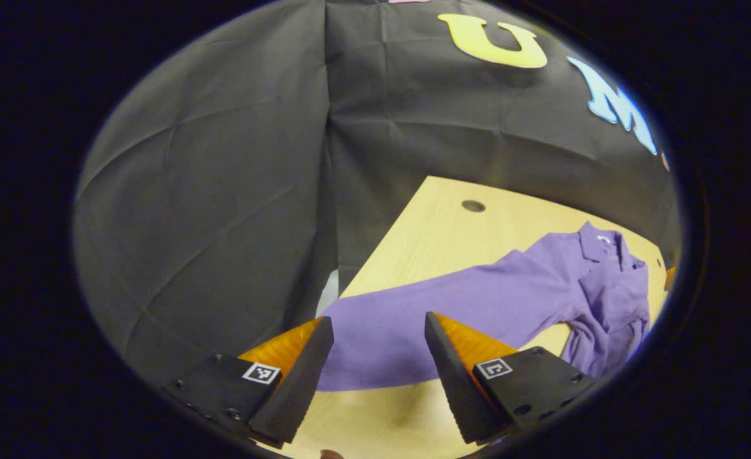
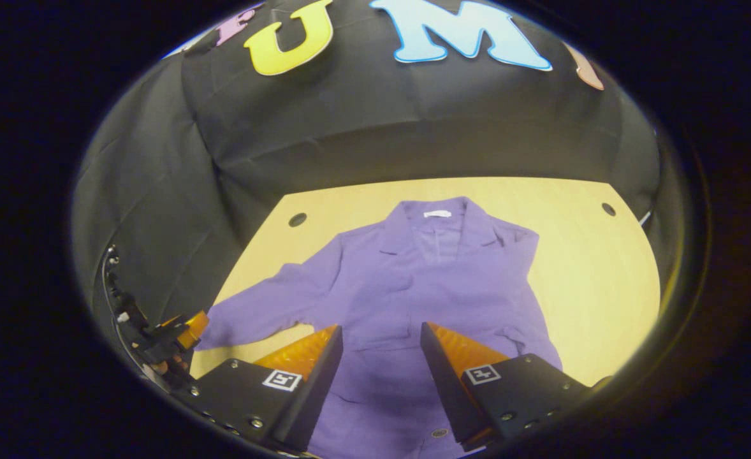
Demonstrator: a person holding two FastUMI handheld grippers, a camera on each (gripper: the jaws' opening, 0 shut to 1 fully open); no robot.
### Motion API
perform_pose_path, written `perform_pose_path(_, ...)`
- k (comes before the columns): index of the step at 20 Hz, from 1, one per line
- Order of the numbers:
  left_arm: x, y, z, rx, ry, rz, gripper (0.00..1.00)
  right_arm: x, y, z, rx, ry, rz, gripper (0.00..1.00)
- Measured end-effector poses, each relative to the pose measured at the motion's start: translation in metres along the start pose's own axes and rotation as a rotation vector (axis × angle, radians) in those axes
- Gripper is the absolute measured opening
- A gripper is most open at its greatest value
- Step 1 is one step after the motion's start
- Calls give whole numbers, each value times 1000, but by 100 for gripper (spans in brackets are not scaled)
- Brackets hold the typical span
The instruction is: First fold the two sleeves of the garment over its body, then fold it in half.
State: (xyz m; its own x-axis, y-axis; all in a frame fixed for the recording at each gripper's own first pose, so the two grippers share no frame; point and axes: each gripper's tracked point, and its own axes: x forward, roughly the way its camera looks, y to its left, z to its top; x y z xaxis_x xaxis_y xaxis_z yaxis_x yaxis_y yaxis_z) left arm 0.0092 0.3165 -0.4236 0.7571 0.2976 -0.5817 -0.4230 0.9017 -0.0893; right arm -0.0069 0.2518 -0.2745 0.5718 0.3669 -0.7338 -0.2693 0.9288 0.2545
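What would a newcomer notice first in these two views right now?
A purple collared long-sleeved garment lies spread on the pale wooden table, collar toward the black cloth wall. One sleeve stretches out flat to the table edge, right ahead of the open left gripper. The right gripper hovers open above the garment's body.
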Motion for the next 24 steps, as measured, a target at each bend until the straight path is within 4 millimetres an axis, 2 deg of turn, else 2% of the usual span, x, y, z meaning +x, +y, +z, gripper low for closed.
perform_pose_path(1,6,2,-8,-6,16,4,94,-2,-4,-2,2,3,-9,78)
perform_pose_path(4,19,10,-31,-31,65,17,99,-8,-12,-9,4,6,-34,78)
perform_pose_path(5,21,10,-38,-38,82,21,96,-10,-14,-11,8,9,-39,78)
perform_pose_path(7,26,11,-56,-59,120,20,99,-12,-17,-11,17,8,-46,78)
perform_pose_path(9,32,9,-55,-54,110,19,97,-15,-20,-11,26,5,-56,78)
perform_pose_path(16,31,4,-55,-53,62,33,98,-17,-26,-19,62,16,-64,78)
perform_pose_path(17,32,2,-55,-45,64,29,94,-18,-28,-19,61,15,-66,78)
perform_pose_path(21,35,-23,-53,-29,53,-6,55,-22,-32,-18,67,10,-71,78)
perform_pose_path(22,36,-21,-53,-32,49,-7,45,-23,-33,-18,69,8,-72,78)
perform_pose_path(23,35,-21,-50,-46,47,-23,42,-24,-34,-18,70,7,-72,78)
perform_pose_path(24,35,-21,-49,-66,43,-24,27,-25,-36,-20,71,8,-71,78)
